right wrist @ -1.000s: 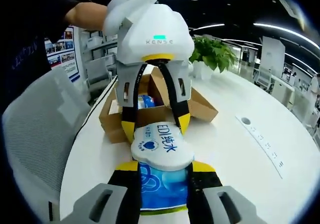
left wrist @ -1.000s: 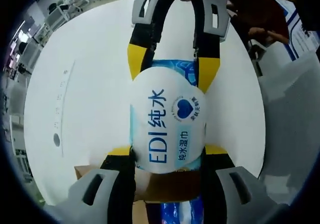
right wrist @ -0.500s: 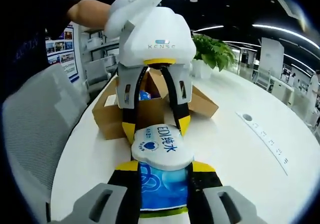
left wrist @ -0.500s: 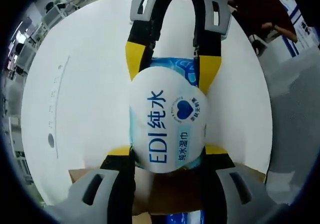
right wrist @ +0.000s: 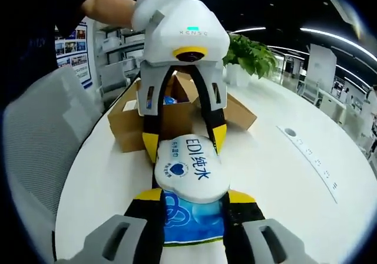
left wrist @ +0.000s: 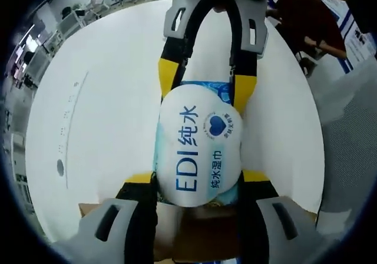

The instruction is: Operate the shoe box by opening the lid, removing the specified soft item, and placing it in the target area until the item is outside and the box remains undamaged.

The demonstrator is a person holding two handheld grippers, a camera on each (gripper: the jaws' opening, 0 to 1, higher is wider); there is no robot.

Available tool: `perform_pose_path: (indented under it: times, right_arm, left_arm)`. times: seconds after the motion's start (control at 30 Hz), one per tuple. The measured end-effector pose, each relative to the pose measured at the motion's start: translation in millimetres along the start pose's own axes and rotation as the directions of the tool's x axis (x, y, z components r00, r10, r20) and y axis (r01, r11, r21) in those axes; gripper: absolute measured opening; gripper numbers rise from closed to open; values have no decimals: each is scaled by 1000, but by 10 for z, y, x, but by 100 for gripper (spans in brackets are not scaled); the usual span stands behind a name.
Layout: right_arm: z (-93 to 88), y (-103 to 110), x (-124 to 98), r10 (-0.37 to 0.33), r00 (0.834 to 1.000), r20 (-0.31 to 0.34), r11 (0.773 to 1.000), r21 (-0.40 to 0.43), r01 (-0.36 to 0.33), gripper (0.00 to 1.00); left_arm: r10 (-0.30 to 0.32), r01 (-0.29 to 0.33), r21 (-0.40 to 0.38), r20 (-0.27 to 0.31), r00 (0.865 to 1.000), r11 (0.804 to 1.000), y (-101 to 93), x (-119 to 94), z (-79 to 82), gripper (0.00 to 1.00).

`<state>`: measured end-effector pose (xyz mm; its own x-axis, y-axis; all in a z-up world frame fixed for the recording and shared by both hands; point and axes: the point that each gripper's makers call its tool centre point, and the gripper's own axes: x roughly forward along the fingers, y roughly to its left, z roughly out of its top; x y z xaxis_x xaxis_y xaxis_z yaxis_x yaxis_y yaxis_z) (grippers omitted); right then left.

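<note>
The white round table (right wrist: 283,175) takes up the lower and right parts of the right gripper view. The open brown shoe box (right wrist: 177,119) is seen on it at centre, behind the grippers, with a blue item just visible inside; a corner of it also appears at the bottom of the left gripper view. The pack of wet wipes (right wrist: 191,184), blue with a white label, is held at lower centre, outside the box and above the tabletop. It is clamped from both ends: the jaws of the right gripper (right wrist: 191,196) are closed on its near end, and those of the left gripper (right wrist: 184,149), entering from above, on its far end. In the left gripper view, the pack (left wrist: 200,155) is likewise seen between the left gripper (left wrist: 199,180) below and the right gripper (left wrist: 207,90) above.

The step in hand is judged to be the carry to the target area. A set-down on bare tabletop, then release by both grippers, is called for next.
</note>
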<state>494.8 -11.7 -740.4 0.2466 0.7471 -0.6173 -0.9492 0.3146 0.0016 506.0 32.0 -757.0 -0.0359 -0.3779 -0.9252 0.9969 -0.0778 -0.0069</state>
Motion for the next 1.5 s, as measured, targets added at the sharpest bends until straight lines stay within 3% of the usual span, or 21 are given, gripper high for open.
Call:
perform_pose_path:
  times: [0.2,0.23,0.33,0.53,0.7,0.9,1.07,1.5]
  right_arm:
    - [-23,4,-102,-11,1000,-23,1000,24,11,37]
    - [-24,7,-126,-12,1000,-28,999,33,13,39]
    - [-11,8,-192,-23,999,-34,999,33,24,40]
    - [125,59,-329,-36,999,-28,999,38,37,40]
    - [323,126,-426,-47,999,-11,998,28,48,39]
    - [550,237,-498,-53,999,-6,998,20,53,37]
    - [738,333,-469,-49,999,5,999,24,49,36]
    - [1090,620,-143,-8,1000,1,999,-38,8,30]
  left_arm:
    - [-2,2,-6,17,1000,1000,-17,-158,-7,56]
    - [-6,7,-22,58,998,1000,-27,-202,54,56]
    - [-13,21,-73,108,994,997,-40,-298,115,56]
    - [-37,56,-117,153,988,992,-105,-574,68,55]
    - [-21,42,-127,165,986,991,-133,-804,-32,52]
    - [2,30,-166,187,982,986,-197,-1037,-236,49]
    - [20,9,-169,171,985,986,-264,-1148,-437,45]
    - [87,-66,-179,112,990,982,-398,-1316,-1126,41]
